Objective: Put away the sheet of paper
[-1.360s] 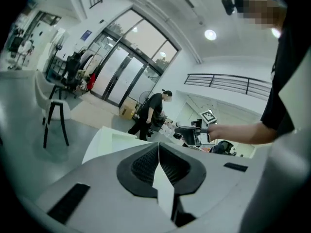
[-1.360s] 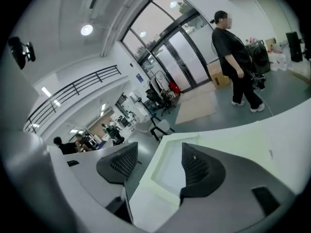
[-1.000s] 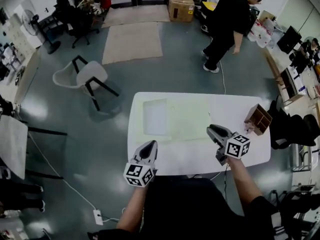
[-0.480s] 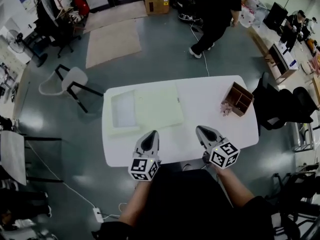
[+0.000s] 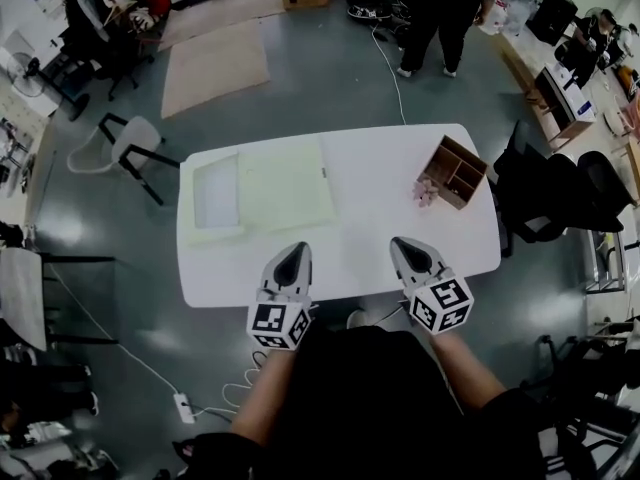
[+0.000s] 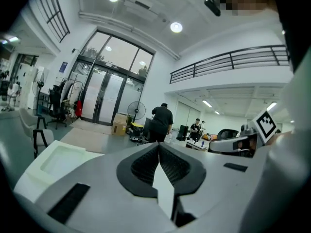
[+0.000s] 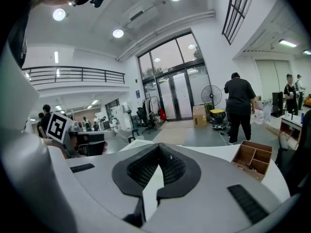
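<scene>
counter (image 5: 380,198): white | sheet of paper (image 5: 285,180), 11 o'clock: pale cream | tray (image 5: 214,193): cream rim, grey-white middle | organizer (image 5: 452,171), 2 o'clock: brown wood | left gripper (image 5: 296,252), right gripper (image 5: 399,243): grey, black-and-white square markers | floor (image 5: 120,258): grey-green | rug (image 5: 215,68): beige

Grey left claw (image 5: 295,251), right claw (image 5: 402,243), black-padded (marker cubes (image 5: 279,325) behind); black top (image 5: 370,398)

Left gripper (image 5: 296,251) and right gripper (image 5: 399,243) hover side by side over the table's (image 5: 370,183) near edge. Paper (image 5: 285,183) lies far left against a tray (image 5: 215,193), box (image 5: 452,171) far right.
</scene>
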The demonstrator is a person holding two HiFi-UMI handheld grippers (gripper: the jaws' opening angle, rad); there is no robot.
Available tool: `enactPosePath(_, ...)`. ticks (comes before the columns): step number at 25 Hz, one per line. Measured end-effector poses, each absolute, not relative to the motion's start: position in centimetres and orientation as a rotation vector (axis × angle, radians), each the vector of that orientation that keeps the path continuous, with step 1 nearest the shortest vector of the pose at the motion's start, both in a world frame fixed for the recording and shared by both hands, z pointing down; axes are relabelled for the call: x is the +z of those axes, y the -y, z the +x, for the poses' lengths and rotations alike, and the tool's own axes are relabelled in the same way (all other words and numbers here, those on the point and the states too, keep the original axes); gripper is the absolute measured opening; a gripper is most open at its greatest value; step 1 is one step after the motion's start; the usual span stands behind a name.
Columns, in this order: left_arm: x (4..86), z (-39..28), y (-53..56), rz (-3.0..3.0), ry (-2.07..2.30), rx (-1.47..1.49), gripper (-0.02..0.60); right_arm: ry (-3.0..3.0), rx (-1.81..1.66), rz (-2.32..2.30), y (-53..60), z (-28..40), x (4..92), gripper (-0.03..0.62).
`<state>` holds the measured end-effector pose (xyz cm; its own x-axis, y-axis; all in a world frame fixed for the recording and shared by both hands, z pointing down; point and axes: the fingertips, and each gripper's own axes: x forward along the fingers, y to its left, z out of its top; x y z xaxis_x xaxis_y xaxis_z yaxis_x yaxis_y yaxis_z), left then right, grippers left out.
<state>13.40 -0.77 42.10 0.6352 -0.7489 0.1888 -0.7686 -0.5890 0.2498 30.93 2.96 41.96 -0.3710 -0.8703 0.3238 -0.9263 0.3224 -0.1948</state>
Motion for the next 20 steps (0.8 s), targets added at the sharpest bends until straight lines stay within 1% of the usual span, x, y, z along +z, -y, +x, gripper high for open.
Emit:
enactPosePath(9,42.2,15.1,-1.1,2.568,1.226,0.164,0.005,2.445,0.553,1.624,-4.8,32.1,43.1,-0.002)
enactPosePath(20,41.1,15.4,-1.4,2.607,1.234,0.172,0.005,2.48,0.533,1.6,-4.9,31.2,42.8,-0.002)
